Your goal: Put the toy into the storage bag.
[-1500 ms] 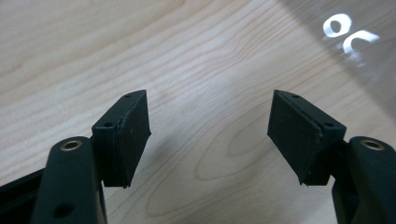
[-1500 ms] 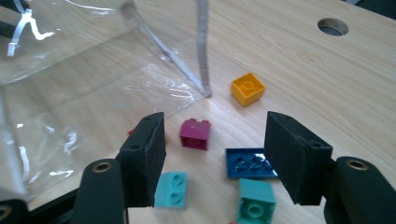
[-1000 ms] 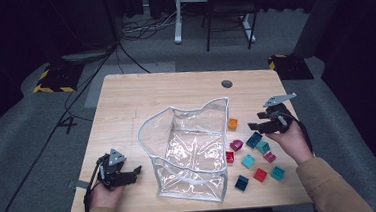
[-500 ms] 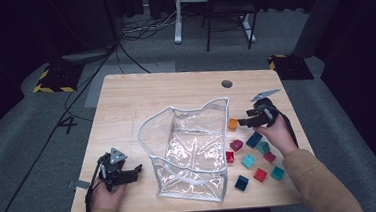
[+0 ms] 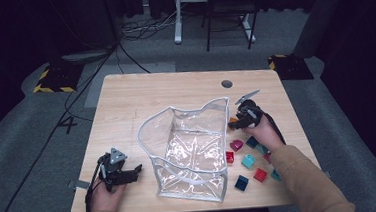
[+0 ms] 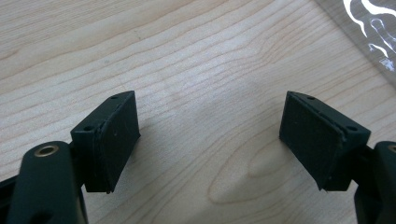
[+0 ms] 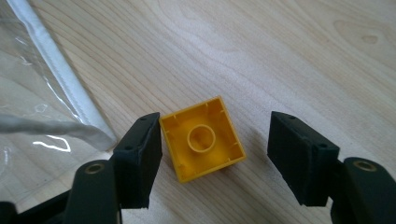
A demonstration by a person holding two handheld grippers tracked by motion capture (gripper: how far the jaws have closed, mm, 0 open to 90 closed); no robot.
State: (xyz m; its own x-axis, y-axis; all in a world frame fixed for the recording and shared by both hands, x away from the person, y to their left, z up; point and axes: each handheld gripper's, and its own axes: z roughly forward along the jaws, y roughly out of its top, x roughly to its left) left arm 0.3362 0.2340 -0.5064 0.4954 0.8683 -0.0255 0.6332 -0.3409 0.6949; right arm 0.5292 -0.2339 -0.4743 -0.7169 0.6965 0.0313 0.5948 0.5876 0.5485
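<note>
A: Where did the yellow block (image 7: 203, 145) lie relative to the right claw (image 7: 215, 156)?

B: Between its jaws, hollow side up on the bare table (image 7: 280, 56). In the right gripper view one corner of the block was touching or all but touching the left jaw, while a clear gap separated it from the right jaw. So the claw was released, with nothing clamped.

A: And on the table itself?

B: In the high view the right claw (image 5: 233, 123) was toward the table's right edge, roughly midway along it, just beside the right wall of the clear plastic bag (image 5: 191, 151). The bag's white-trimmed edge also showed just beside the block in the right gripper view.

A: The other blocks?

B: Red, teal and dark blue ones (image 5: 249, 160) were scattered nearer the right front corner, by the person's right forearm.

A: The left claw (image 6: 210, 140)?

B: Released too, its jaws wide over bare wood near the front left corner.
</note>
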